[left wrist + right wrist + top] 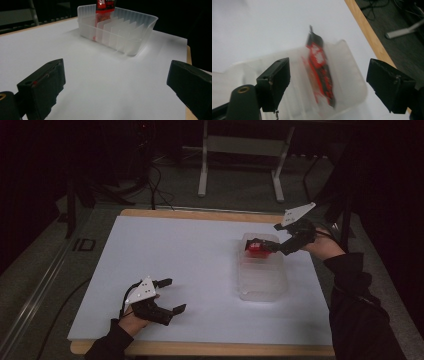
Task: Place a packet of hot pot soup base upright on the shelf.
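White sheeting covers the wooden table, with a dark room and a pale stand behind it.

Nearest, at about seven o'clock on the table, the left gripper rests low over bare sheet with its jaws spread wide and nothing between them. It sits well apart from everything else, so it poses little risk unless it swings toward the box.

Farther off, at about two o'clock, stands a clear plastic box with thin upright dividers. A red and black packet hangs over its far end, upright and edge-on above the last slot, its lower part already inside the walls. The right gripper hovers over that end with jaws parted, each one clear of the packet; the packet is blurred, so it appears to be loose and dropping.

From here, the packet could land on top of a divider and tip sideways, or lean out over the rim. The light box could also slide if the right gripper dips and knocks its wall.
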